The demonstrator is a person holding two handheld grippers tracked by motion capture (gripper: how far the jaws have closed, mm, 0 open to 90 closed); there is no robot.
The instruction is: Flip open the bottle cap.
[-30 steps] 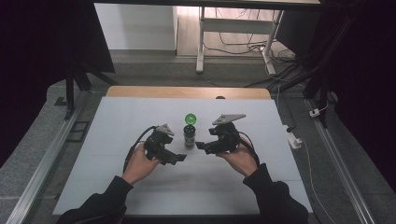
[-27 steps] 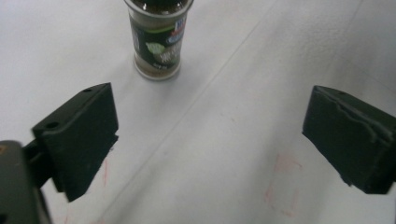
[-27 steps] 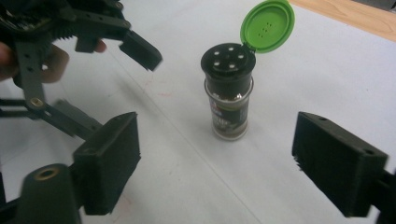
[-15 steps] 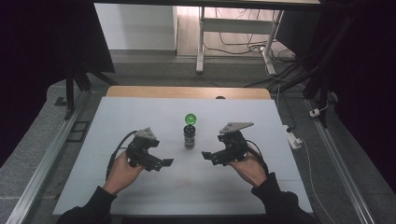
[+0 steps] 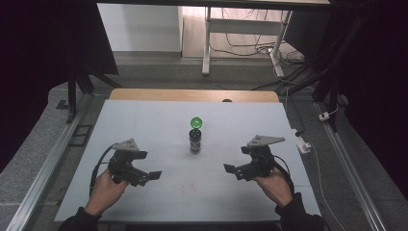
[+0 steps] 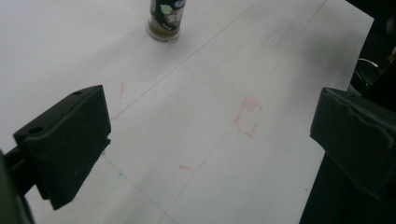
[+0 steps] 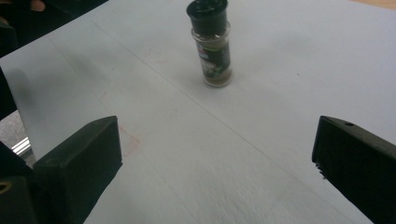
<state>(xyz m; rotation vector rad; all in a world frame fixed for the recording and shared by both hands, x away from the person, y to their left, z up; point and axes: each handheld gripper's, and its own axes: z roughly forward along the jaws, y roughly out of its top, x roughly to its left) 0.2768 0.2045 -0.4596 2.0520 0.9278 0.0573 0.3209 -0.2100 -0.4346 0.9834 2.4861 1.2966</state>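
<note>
**Both grippers wide, jar alone at mid-table**

The jar [image 5: 195, 141] stands upright at the middle of the table [image 5: 144, 120], its dark cap on. A green ball [image 5: 196, 122] shows just beyond it, on the far side; whether they touch cannot be told. The left gripper [image 5: 153, 175] sits near-left, the right gripper [image 5: 230, 168] near-right, both well apart from the jar and aimed inward. Each is released, jaws spread wide with nothing between them.

The jar looks tall and narrow, so I judge tipping the main risk: a jaw that comes in low or off-centre could knock it over and send it rolling. A push toward the far side might also strike the ball. If both grippers close in together, they could collide, since they face each other across the jar.
</note>
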